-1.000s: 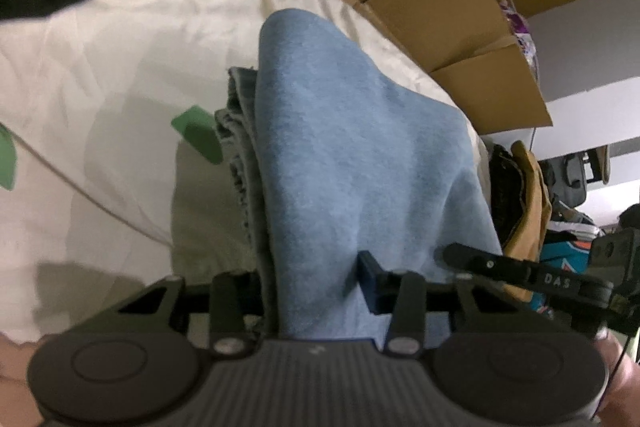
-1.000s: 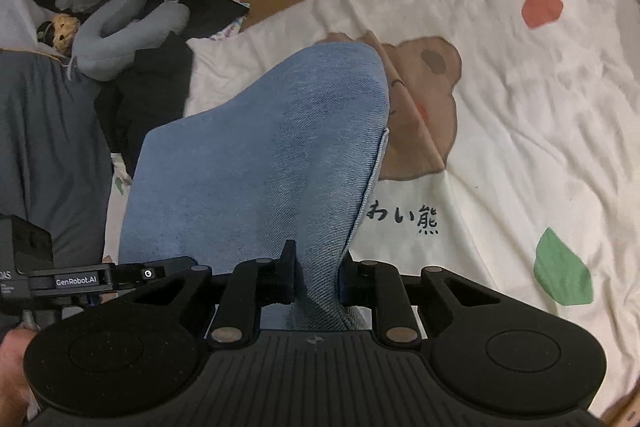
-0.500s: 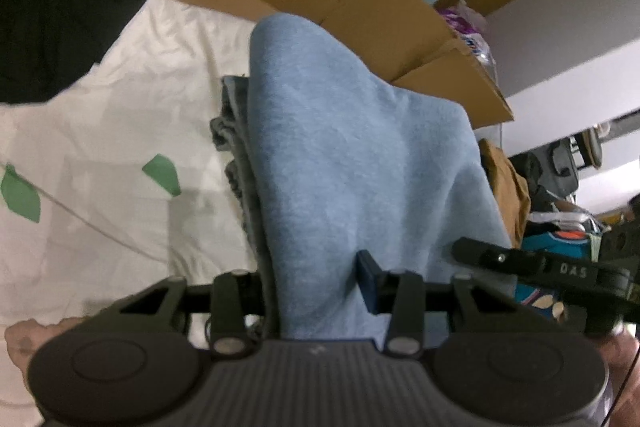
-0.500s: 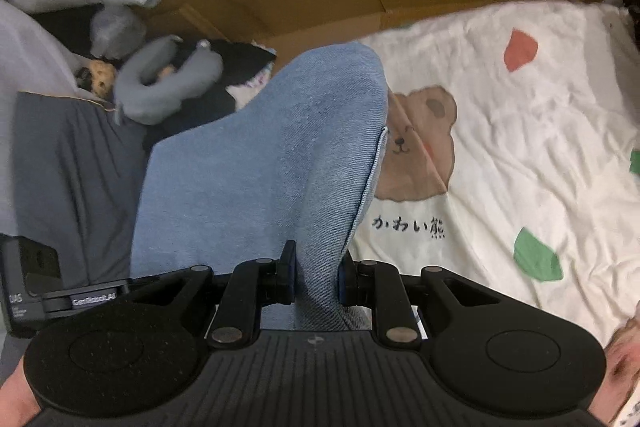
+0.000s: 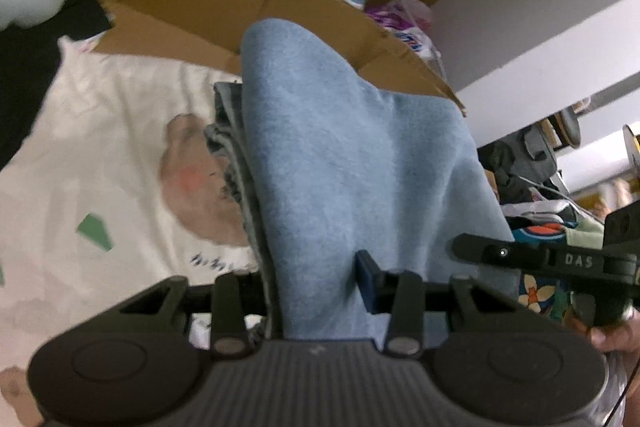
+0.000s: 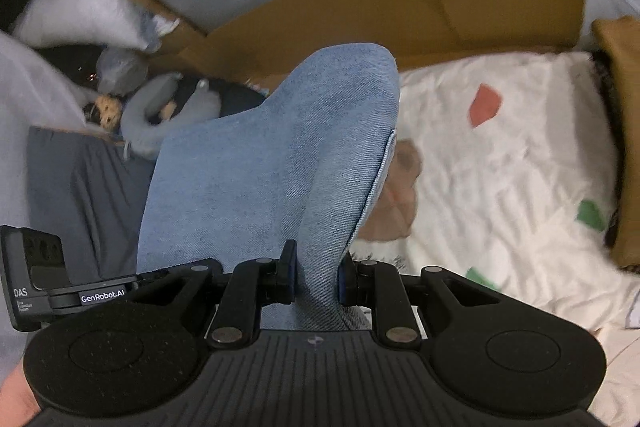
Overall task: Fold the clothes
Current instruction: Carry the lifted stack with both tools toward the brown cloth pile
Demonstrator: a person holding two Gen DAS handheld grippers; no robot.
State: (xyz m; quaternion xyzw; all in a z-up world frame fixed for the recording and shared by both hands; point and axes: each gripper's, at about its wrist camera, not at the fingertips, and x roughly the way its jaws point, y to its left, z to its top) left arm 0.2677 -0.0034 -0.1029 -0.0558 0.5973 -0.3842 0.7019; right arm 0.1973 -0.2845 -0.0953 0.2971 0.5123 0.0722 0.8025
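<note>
Jeans [image 6: 256, 183] hang between both claws, now lifted higher off the bed [image 6: 500, 167] than a second ago; left claw [image 5: 312, 291] and right claw [image 6: 316, 279] each clamp denim, ready for folding.

The bed [image 6: 500, 167] is covered with a cream-white sheet [image 5: 100, 131] that is full of small wrinkles. On the sheet a brown bear face [image 5: 192, 179] with a pink cheek is printed, and under it a short line of dark letters [image 5: 208, 261]. There are also coloured patches in the print: a red one [image 6: 485, 104] and green ones [image 6: 591, 214]. Flattened brown cardboard [image 6: 400, 15] stands along the far edge of the bed. At the left side of the bed, in the right wrist view, a grey plush toy [image 6: 160, 115] lies on dark cloth [image 6: 80, 187], with a white pillow [image 6: 80, 11] behind it. At the right edge a brown cloth [image 6: 624, 147] lies on the sheet.
</note>
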